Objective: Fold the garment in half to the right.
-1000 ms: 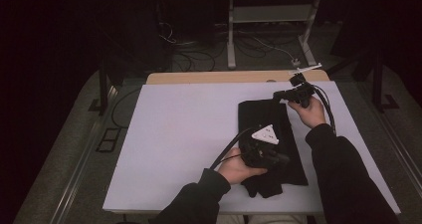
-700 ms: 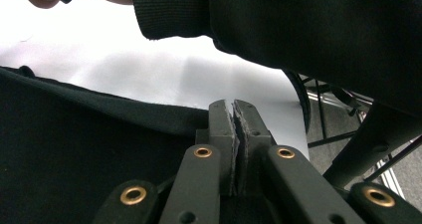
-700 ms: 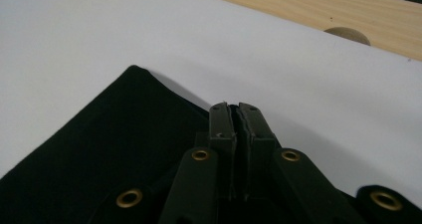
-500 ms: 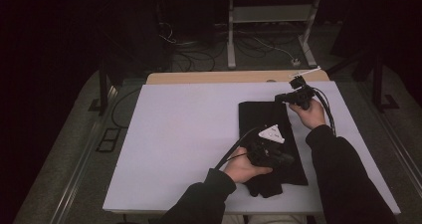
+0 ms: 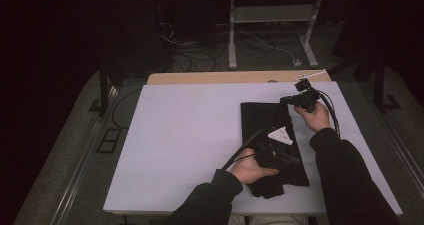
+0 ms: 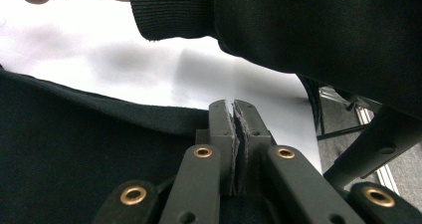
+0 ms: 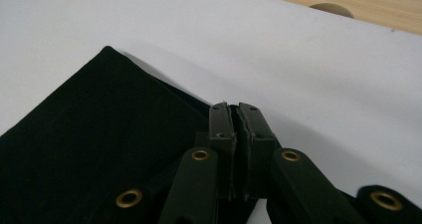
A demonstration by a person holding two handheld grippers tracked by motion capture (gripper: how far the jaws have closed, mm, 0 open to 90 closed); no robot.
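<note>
Left arm: sleeved forearm comes in from the table's near edge, hand wrapped around the left hand-held gripper (image 5: 286, 158), which lies low over the black cloth (image 5: 270, 120).
Left jaws: clenched, at the cloth's near right edge.
Black cloth: flat on the white table (image 5: 190, 135), right of centre.
Right hand-held gripper (image 5: 287, 99): hand reaching toward the far edge, jaws clenched at the cloth's far right corner.
</note>
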